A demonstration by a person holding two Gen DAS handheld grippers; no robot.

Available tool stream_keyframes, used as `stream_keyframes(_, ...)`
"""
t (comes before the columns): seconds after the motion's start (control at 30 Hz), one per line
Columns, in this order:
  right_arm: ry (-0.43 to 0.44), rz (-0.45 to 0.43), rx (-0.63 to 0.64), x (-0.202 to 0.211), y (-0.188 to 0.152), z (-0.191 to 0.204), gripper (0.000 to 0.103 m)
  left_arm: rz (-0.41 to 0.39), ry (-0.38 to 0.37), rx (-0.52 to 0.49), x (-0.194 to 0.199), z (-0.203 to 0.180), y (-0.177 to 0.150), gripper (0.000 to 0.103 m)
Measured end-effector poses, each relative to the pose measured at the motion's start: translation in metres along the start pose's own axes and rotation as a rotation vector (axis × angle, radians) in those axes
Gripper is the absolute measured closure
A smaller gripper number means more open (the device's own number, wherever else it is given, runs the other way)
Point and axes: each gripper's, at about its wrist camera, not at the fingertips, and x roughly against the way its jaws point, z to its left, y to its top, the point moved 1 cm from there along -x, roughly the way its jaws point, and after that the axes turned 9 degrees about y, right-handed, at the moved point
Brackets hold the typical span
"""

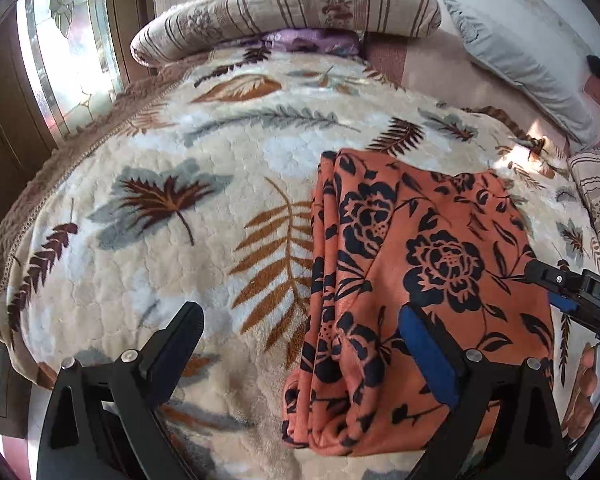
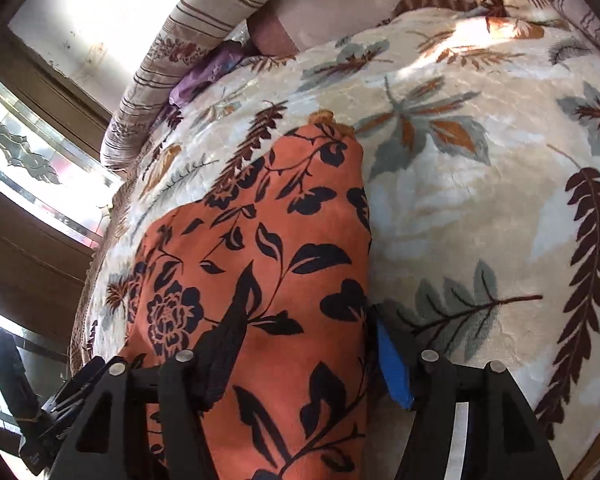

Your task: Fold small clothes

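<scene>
1. Your left gripper (image 1: 300, 344) gapes wide, holding nothing.
2. Your right gripper (image 2: 308, 340) straddles the orange floral garment (image 1: 416, 280), jaws apart, not pinching.
3. It lies folded on the blanket (image 1: 180, 240) beneath both grippers; probably only tidying remains.

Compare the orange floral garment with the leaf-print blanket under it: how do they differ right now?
The orange floral garment is folded into a compact stack with layered edges on one side; the leaf-print blanket lies spread flat across the bed. The garment is orange with dark navy flowers; the blanket is cream with brown, grey and rust leaves. The garment covers only a small patch of the much larger blanket. Both are soft printed fabric.
</scene>
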Motion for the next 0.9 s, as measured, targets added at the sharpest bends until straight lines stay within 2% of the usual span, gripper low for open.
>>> stream_keyframes(0.03, 0.019, -0.018, 0.0, 0.012, -0.003, 0.002, 0.037, 0.013, 0.015, -0.01, -0.001, 0.001, -0.005, 0.005)
stream_keyframes(0.13, 0.136, -0.075, -0.02, 0.043, -0.01, 0.021, 0.036, 0.168, 0.043, -0.029, -0.038, 0.002, -0.029, 0.004)
stream_keyframes(0.2, 0.244, -0.072, -0.026, 0.052, -0.017, 0.037, 0.029, 0.179, -0.011, 0.058, -0.044, 0.012, -0.038, 0.003)
stream_keyframes(0.3, 0.373, -0.015, -0.078, 0.034, -0.031, 0.041, 0.013, 0.168, 0.008, 0.028, -0.042, 0.008, -0.036, 0.003)
stream_keyframes(0.4, 0.375, 0.126, -0.227, -0.018, -0.051, 0.01, 0.013, 0.173, -0.001, 0.033, -0.044, 0.007, -0.036, 0.003)
stream_keyframes(0.43, 0.403, 0.08, -0.25, -0.013, -0.051, 0.006, 0.013, 0.171, -0.006, 0.037, -0.044, 0.009, -0.036, 0.003)
stream_keyframes(0.53, 0.415, 0.081, -0.224, 0.003, -0.039, 0.024, 0.013, 0.172, -0.009, 0.043, -0.044, 0.009, -0.036, 0.003)
stream_keyframes(0.6, 0.427, 0.044, -0.166, 0.015, -0.027, 0.036, 0.013, 0.167, -0.01, 0.042, -0.044, 0.01, -0.037, 0.003)
stream_keyframes(0.67, 0.429, 0.029, -0.168, 0.013, -0.017, 0.037, 0.013, 0.171, -0.015, 0.043, -0.044, 0.009, -0.036, 0.003)
stream_keyframes(0.73, 0.383, 0.053, -0.237, -0.008, -0.017, 0.02, 0.01, 0.175, -0.021, 0.046, -0.044, 0.009, -0.036, 0.003)
stream_keyframes(0.77, 0.354, 0.095, -0.283, -0.024, -0.021, 0.007, 0.01, 0.174, -0.02, 0.044, -0.044, 0.01, -0.036, 0.003)
stream_keyframes(0.8, 0.359, 0.084, -0.295, -0.027, -0.022, 0.002, 0.01, 0.169, -0.017, 0.04, -0.044, 0.01, -0.036, 0.003)
stream_keyframes(0.9, 0.385, 0.085, -0.24, -0.01, -0.011, 0.025, 0.01, 0.169, -0.021, 0.045, -0.045, 0.011, -0.036, 0.002)
